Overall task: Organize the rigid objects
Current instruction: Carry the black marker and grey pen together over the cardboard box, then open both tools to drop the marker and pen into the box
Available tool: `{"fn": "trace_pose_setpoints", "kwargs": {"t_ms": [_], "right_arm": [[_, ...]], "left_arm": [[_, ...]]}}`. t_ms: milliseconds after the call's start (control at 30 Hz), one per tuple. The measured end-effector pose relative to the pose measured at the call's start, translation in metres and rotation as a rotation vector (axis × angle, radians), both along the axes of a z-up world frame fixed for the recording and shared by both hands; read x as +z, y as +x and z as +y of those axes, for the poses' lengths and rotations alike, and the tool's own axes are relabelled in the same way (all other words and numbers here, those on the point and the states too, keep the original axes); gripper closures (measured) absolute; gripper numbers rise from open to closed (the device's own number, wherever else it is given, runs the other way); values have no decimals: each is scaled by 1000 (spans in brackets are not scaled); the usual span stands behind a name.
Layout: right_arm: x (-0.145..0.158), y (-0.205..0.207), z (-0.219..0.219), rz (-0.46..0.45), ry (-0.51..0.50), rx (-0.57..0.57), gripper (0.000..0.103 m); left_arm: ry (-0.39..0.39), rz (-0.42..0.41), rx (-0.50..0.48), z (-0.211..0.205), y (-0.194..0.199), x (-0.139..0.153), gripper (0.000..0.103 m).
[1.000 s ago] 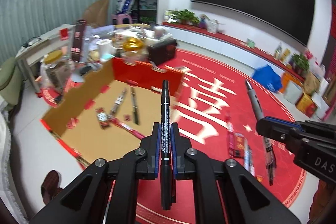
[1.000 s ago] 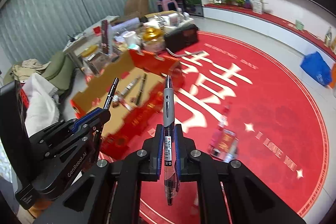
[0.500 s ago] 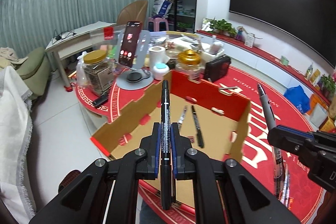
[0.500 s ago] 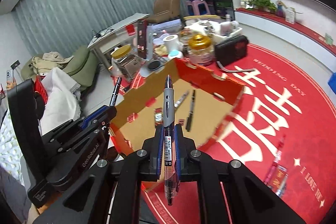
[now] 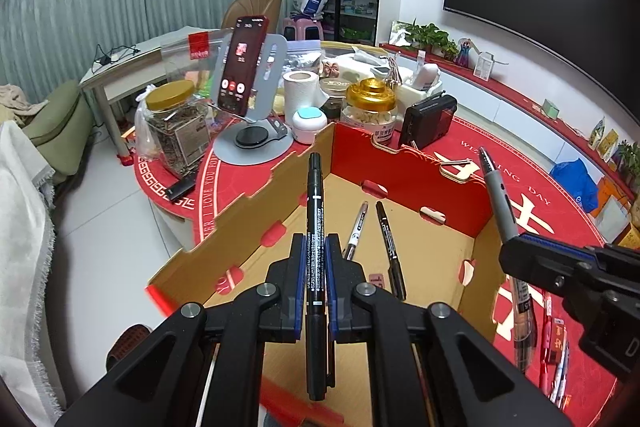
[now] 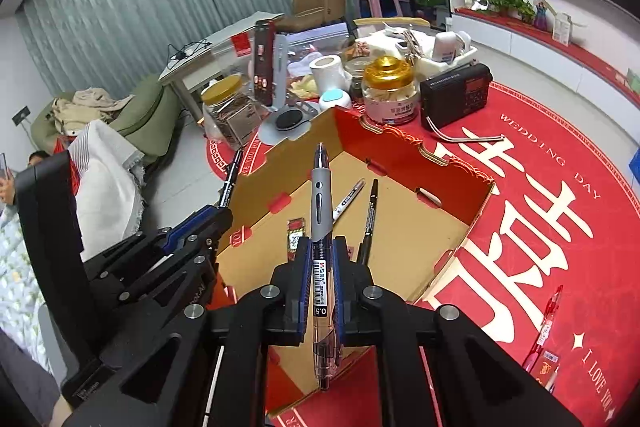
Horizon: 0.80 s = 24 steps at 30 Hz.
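Cardboard, brown inside and red outside, forms the open box (image 5: pixel 404 163) that fills the middle of both wrist views; it sits on a round red table cover (image 6: pixel 560 187) printed with large cream characters. Over it the left gripper (image 5: pixel 316 275) has its blue pads clamped on a black marker (image 5: pixel 314 211), which runs lengthwise between the fingers with its capped end pointing forward over the box's left wall; the right gripper (image 6: pixel 322 271) pinches a grey-gripped gel pen (image 6: pixel 321 195) in the same way, its clear barrel trailing back between the pads and its tip aimed over the box floor. Each tool shows in the other's camera — the right one at the right edge of the left view, the left one at the left side of the right view — so they stand side by side, apart, both angled downward.

On the box floor lie two more pens: a white-barrelled marker (image 5: pixel 357 229) and a thin black pen (image 5: pixel 390 247), close together and nearly parallel; a small red-and-white wrapper (image 6: pixel 295 233) lies beside them. Outside the box, on the red cover, a red pen (image 6: pixel 546 327) rests near the right edge of the right view.

Beyond the box's far wall stand a gold-lidded jar (image 5: pixel 370 107), a black radio (image 5: pixel 428 121), a paper roll (image 5: pixel 300 93) and a phone on a grey stand (image 5: pixel 242 65).
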State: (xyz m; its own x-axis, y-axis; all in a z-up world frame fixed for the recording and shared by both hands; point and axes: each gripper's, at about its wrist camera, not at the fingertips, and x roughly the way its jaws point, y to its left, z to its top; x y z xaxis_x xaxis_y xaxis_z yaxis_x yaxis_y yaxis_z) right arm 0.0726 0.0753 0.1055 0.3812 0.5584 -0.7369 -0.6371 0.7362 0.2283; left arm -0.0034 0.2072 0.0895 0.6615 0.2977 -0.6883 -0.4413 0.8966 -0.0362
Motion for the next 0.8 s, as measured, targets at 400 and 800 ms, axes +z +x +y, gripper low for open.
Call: {"fn": "trace_pose_setpoints", "kwargs": {"t_ms": [400, 800], "right_arm": [[-27, 32, 13, 36, -52, -29, 92], [-52, 54, 24, 81, -85, -35, 92]], "left_arm": [[-7, 49, -20, 5, 43, -25, 94], [0, 94, -18, 19, 65, -38, 94]]}}
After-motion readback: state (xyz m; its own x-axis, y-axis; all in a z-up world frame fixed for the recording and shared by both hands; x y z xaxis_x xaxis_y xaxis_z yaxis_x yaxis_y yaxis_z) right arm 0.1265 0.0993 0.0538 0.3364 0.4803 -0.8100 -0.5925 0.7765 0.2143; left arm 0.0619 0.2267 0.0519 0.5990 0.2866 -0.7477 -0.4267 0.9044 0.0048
